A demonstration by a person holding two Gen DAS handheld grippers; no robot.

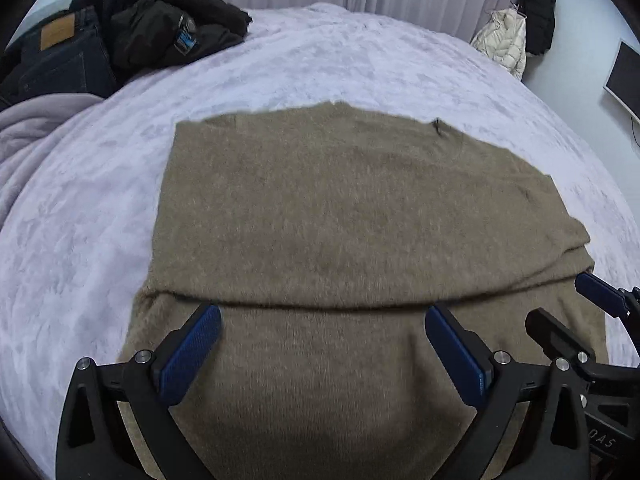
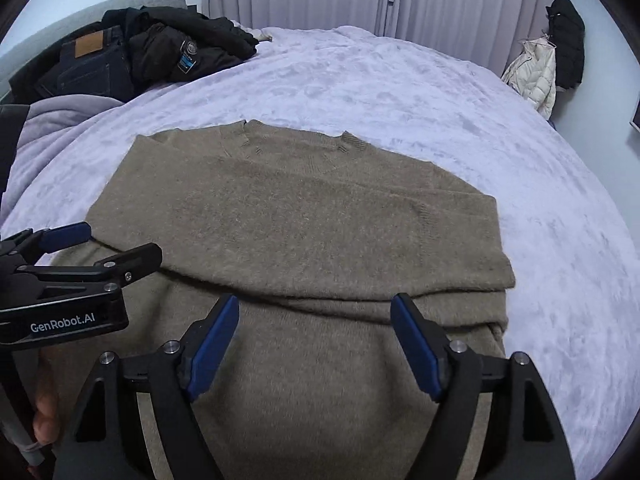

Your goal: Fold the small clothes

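One brown sweater (image 1: pixel 352 208) lies flat on the lilac bedspread (image 1: pixel 320 56), directly ahead of and beneath both tools, its upper layer ending in a fold edge that runs across just past the fingertips. Two grippers are in view. The left gripper (image 1: pixel 324 320) has its two blue pads spread wide above the knit, nothing pinched between them. The right gripper (image 2: pixel 314 312) is likewise released, jaws apart over the sweater, just beside the left one. Beyond the sweater, up and to the left of the tools, sits one heap of dark clothes (image 2: pixel 152 56). Two jackets (image 2: pixel 552 64), one cream and one black, hang far off to the right.
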